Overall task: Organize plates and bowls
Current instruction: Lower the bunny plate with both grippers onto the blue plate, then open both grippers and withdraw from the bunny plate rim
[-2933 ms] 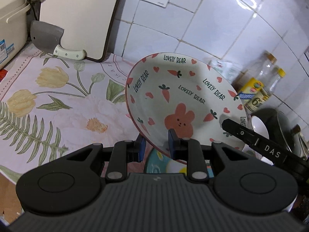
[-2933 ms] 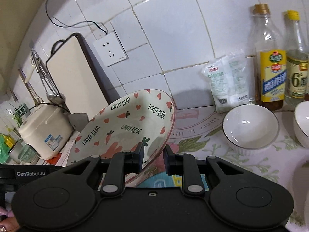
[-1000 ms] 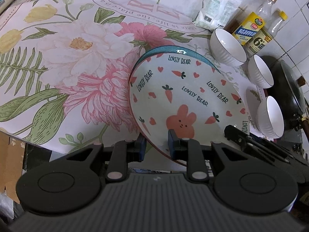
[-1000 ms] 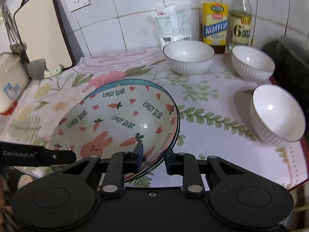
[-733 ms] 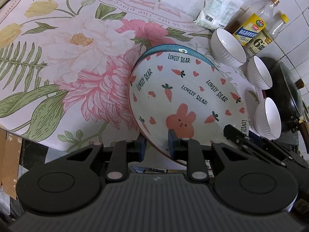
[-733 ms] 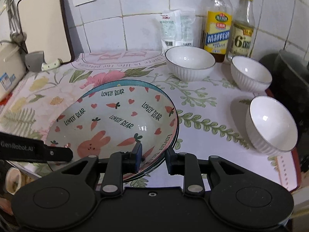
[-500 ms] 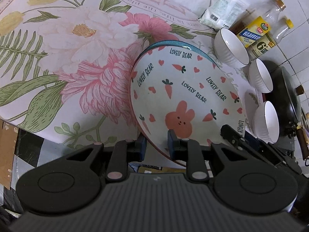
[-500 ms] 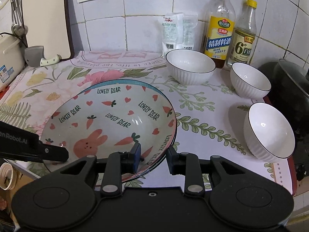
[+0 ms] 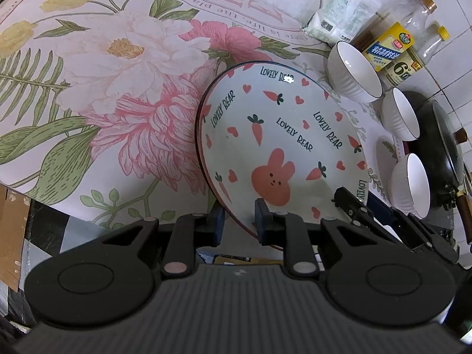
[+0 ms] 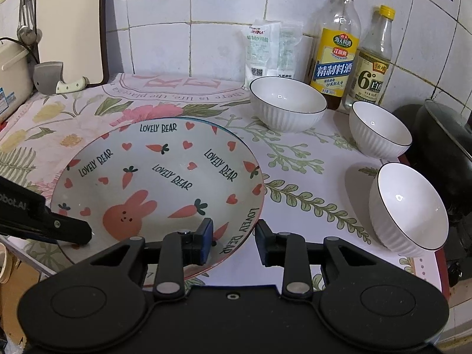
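Observation:
A white plate with a pink bunny, carrots and "LOVELY BEAR" lettering point(image 9: 283, 135) point(image 10: 165, 171) lies on the flowered counter near its front edge. It rests on another plate whose thin blue rim point(image 10: 236, 137) just shows. My left gripper point(image 9: 239, 227) is shut on the bunny plate's near rim and shows as a black finger point(image 10: 59, 227) in the right wrist view. My right gripper point(image 10: 234, 243) straddles the opposite rim. Its jaws are opening and its pads stand off the rim. Three white ribbed bowls point(image 10: 287, 107) point(image 10: 379, 129) point(image 10: 407, 206) stand to the right.
Two bottles point(image 10: 334, 47) and a white bag point(image 10: 271, 50) stand against the tiled wall. A dark pan point(image 10: 442, 141) sits at far right. A cutting board point(image 10: 69, 26), a cleaver point(image 10: 50, 78) and a rice cooker point(image 10: 11, 73) are at back left. The counter edge point(image 9: 88, 221) is close.
The bunny plate came down from a tilt in the air onto the blue-rimmed plate. The right gripper's jaws have widened off the rim. The left gripper keeps its hold.

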`<state>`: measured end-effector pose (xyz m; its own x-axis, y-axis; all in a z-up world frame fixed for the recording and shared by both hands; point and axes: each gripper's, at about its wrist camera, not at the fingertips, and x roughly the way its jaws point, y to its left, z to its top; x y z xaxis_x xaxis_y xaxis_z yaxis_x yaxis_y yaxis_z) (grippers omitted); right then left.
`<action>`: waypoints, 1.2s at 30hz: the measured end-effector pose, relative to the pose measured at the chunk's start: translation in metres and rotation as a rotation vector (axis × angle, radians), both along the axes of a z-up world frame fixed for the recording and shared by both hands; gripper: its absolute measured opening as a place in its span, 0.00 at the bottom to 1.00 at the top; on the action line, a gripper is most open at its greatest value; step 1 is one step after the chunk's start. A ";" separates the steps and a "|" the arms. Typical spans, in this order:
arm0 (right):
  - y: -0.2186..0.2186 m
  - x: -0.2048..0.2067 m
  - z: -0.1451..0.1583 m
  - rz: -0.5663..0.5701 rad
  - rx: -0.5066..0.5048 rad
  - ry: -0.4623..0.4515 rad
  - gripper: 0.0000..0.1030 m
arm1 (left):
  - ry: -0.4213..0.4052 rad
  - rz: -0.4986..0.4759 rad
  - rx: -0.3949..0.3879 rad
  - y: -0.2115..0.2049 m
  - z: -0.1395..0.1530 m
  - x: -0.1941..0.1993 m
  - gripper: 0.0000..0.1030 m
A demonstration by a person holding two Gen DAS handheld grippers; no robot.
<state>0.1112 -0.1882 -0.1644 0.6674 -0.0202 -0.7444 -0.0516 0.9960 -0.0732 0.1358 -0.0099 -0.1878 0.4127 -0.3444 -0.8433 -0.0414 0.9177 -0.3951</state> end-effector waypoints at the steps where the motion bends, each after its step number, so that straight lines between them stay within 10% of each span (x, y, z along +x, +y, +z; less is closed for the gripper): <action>1: 0.000 0.000 -0.001 0.000 -0.002 -0.002 0.35 | -0.008 0.001 0.007 0.000 0.000 0.000 0.19; 21: -0.050 -0.062 0.058 0.110 0.157 -0.145 0.35 | -0.179 -0.116 0.072 -0.015 0.075 -0.035 0.19; 36: -0.113 -0.119 0.084 0.056 0.140 -0.293 0.60 | -0.335 -0.358 0.081 -0.101 0.128 -0.078 0.31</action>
<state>-0.0077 -0.3015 -0.0808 0.8506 0.1113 -0.5139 -0.1033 0.9937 0.0442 0.0580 -0.1109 -0.0602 0.5333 -0.4530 -0.7145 0.3987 0.8795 -0.2600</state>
